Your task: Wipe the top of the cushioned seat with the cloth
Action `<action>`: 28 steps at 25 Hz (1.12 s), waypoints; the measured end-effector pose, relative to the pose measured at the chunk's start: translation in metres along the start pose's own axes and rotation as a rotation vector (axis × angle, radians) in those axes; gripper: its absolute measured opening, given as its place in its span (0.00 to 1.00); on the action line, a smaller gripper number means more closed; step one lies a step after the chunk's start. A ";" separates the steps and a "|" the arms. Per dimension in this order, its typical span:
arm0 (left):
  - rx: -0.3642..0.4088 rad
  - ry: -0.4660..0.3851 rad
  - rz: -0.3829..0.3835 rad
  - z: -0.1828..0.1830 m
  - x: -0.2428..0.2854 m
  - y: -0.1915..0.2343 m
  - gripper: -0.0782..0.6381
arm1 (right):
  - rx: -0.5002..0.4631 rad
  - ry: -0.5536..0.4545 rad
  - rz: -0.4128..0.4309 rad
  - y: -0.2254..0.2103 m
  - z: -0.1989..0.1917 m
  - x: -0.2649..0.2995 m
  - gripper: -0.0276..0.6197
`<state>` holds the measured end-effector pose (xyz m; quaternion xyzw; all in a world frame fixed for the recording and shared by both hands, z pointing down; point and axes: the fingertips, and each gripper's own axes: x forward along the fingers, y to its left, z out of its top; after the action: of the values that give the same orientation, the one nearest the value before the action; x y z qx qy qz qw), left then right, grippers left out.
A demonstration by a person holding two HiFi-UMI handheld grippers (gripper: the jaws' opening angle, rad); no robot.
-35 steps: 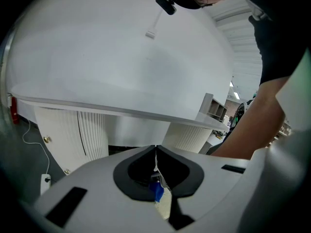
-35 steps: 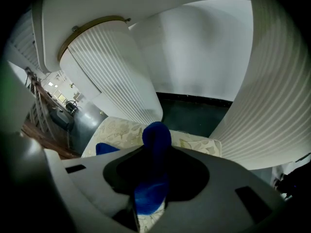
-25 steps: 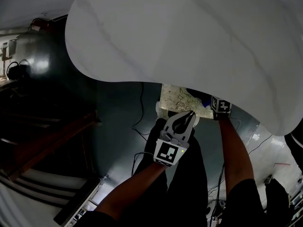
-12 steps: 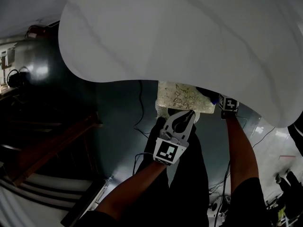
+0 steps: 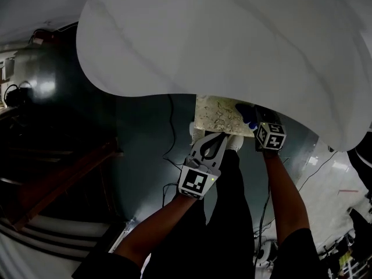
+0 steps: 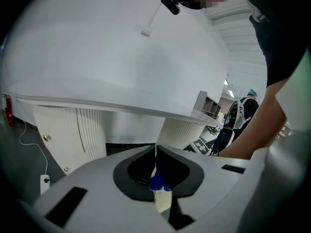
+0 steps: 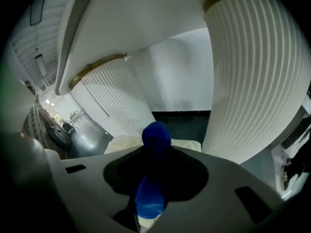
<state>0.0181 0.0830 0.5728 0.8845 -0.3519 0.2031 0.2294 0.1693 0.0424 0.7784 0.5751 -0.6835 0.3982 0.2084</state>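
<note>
A dark grey floor spreads under a broad white table, whose curved top fills the upper part of the head view and overhangs the far part of the cushioned seat. Only the near strip of the seat's cream, patterned top shows beyond the table's edge. A thin black cable trails over the floor just left of the seat. The cloth, deep blue and bunched, lies on the right part of the seat top, touching it. The right hand-held gripper is clenched on that cloth. In the right gripper view a rounded blue wad bulges out past the jaw tips and more blue fills the slit behind them, with the seat's pale edge just beyond. Its marker cube sits at the seat's near right corner. The left hand-held gripper hangs at the near edge of the seat, left of the cloth, with its marker cube nearer the person than the seat. Its jaws are pressed together, tips meeting. A sliver of blue and cream shows in the slit behind the tips, and whether anything is pinched there cannot be told. Beyond the seat stand white ribbed pedestals that carry the table.
</note>
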 end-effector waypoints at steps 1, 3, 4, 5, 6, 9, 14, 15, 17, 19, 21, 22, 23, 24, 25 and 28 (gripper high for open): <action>0.002 0.005 0.006 -0.001 -0.004 0.006 0.14 | 0.023 -0.018 0.019 0.016 0.004 -0.001 0.24; 0.001 0.006 0.017 -0.003 -0.014 0.019 0.14 | 0.044 -0.041 0.052 0.049 0.009 0.000 0.24; 0.003 0.007 0.020 -0.004 -0.020 0.025 0.14 | 0.043 -0.047 0.067 0.066 0.011 0.001 0.24; 0.002 0.006 0.021 -0.006 -0.025 0.031 0.14 | 0.040 -0.050 0.083 0.082 0.012 0.002 0.24; -0.003 0.001 0.022 -0.008 -0.029 0.035 0.14 | 0.038 -0.052 0.101 0.097 0.013 0.004 0.24; -0.023 -0.015 0.034 -0.011 -0.041 0.051 0.14 | 0.044 -0.038 0.155 0.139 0.010 0.011 0.24; -0.042 -0.023 0.071 -0.014 -0.068 0.081 0.14 | 0.059 0.021 0.218 0.202 -0.006 0.025 0.24; -0.045 -0.022 0.077 -0.016 -0.072 0.087 0.14 | 0.057 0.035 0.232 0.214 -0.009 0.029 0.24; -0.054 -0.019 0.088 -0.020 -0.080 0.099 0.14 | 0.026 0.072 0.266 0.239 -0.020 0.039 0.24; -0.063 -0.022 0.095 -0.024 -0.086 0.109 0.14 | -0.017 0.112 0.299 0.262 -0.032 0.049 0.24; -0.069 -0.028 0.101 -0.027 -0.089 0.116 0.14 | -0.042 0.144 0.318 0.275 -0.044 0.060 0.24; -0.072 -0.031 0.104 -0.029 -0.090 0.119 0.14 | -0.045 0.158 0.318 0.278 -0.051 0.067 0.24; -0.074 -0.032 0.107 -0.033 -0.091 0.121 0.14 | -0.041 0.171 0.311 0.280 -0.058 0.073 0.24; -0.076 -0.030 0.109 -0.038 -0.093 0.124 0.14 | -0.028 0.184 0.299 0.280 -0.067 0.080 0.24; -0.078 -0.026 0.112 -0.044 -0.095 0.127 0.14 | -0.010 0.199 0.287 0.280 -0.076 0.086 0.24; -0.098 -0.012 0.122 -0.057 -0.099 0.134 0.14 | -0.002 0.240 0.264 0.276 -0.101 0.100 0.24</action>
<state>-0.1556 0.0800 0.6030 0.8502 -0.4161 0.1941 0.2576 -0.1367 0.0658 0.8289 0.4286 -0.7235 0.4875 0.2350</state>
